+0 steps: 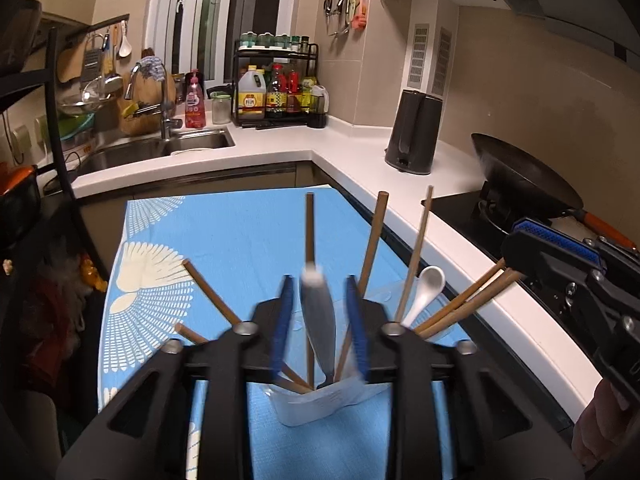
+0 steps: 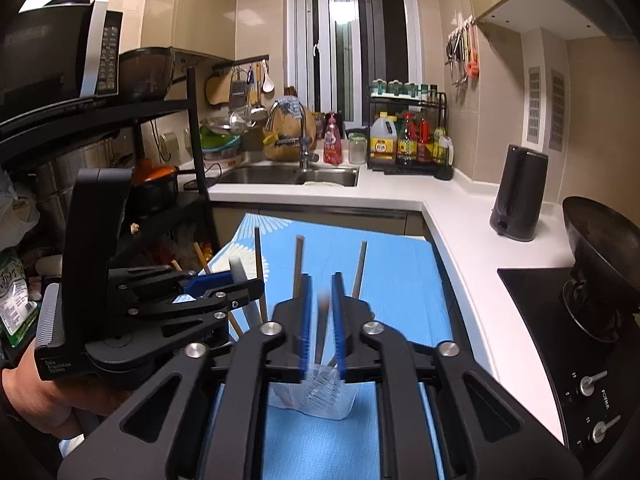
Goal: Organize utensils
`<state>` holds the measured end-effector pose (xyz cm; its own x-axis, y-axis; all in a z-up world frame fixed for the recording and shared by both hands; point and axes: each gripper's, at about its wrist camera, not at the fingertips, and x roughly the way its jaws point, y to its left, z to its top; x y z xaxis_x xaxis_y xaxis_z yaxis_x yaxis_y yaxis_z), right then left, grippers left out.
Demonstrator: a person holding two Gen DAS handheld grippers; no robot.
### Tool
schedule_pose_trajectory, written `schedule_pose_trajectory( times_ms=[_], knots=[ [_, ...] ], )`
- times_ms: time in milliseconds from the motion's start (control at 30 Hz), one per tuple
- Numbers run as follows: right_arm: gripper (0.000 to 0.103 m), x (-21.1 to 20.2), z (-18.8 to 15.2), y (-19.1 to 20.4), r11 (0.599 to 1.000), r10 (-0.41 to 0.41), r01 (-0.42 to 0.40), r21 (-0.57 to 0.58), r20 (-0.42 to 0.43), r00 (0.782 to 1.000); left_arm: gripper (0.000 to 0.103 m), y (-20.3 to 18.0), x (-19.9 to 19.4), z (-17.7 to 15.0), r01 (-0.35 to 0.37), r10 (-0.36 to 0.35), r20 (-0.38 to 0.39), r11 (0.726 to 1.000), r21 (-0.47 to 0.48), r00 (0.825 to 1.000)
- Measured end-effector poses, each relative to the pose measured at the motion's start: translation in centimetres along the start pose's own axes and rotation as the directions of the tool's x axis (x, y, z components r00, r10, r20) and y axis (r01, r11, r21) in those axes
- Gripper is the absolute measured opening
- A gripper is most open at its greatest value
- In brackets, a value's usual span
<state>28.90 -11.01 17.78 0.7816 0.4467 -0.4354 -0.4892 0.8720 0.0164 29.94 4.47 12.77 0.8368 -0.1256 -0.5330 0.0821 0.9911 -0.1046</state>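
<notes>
A clear plastic cup [image 1: 320, 400] crammed with wooden chopsticks [image 1: 372, 240] and a white spoon [image 1: 428, 284] stands on a blue patterned cloth [image 1: 240, 232]. The left gripper [image 1: 320, 320] brackets a grey utensil [image 1: 318, 320], jaws spread and not pinching; the right gripper [image 2: 320, 320] stands slightly parted around a chopstick [image 2: 322, 320], near a stove [image 2: 560, 320] marked FOTILE

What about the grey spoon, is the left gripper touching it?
Apart. The left wrist view shows a gap on each side between the grey spoon and the left gripper pads.
</notes>
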Motion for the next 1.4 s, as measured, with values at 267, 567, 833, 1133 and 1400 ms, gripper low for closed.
schedule_pose_trajectory(
  times_ms=[267,567,833,1133,1400],
  knots=[
    [0.061,-2.6,0.5,-0.8,1.000,-0.013,0.011,0.028,0.060,0.998,0.057,0.1,-4.8,1.5,-0.023,0.023,0.112,1.000,-0.006,0.993],
    [0.098,-10.2,-3.1,-0.4,0.990,-0.124,0.102,0.098,0.248,0.961,0.092,-1.4,-11.6,-2.5,-0.139,0.142,0.227,0.990,-0.028,0.964],
    [0.098,-7.9,-9.2,-0.8,0.981,-0.184,0.170,0.096,0.156,0.971,0.095,-2.9,-10.4,-10.2,-0.227,0.234,0.108,0.971,-0.068,0.966],
    [0.098,-3.2,-12.5,-2.4,0.975,-0.159,0.159,0.155,-0.010,0.987,0.095,-1.4,-7.9,-11.3,-0.271,0.275,-0.008,0.944,-0.190,0.962],
    [0.098,-2.2,-13.3,-3.7,0.966,-0.183,0.186,0.182,-0.031,0.983,0.095,-2.9,-6.5,-12.2,-0.302,0.310,0.033,0.942,-0.146,0.950]
  ],
)
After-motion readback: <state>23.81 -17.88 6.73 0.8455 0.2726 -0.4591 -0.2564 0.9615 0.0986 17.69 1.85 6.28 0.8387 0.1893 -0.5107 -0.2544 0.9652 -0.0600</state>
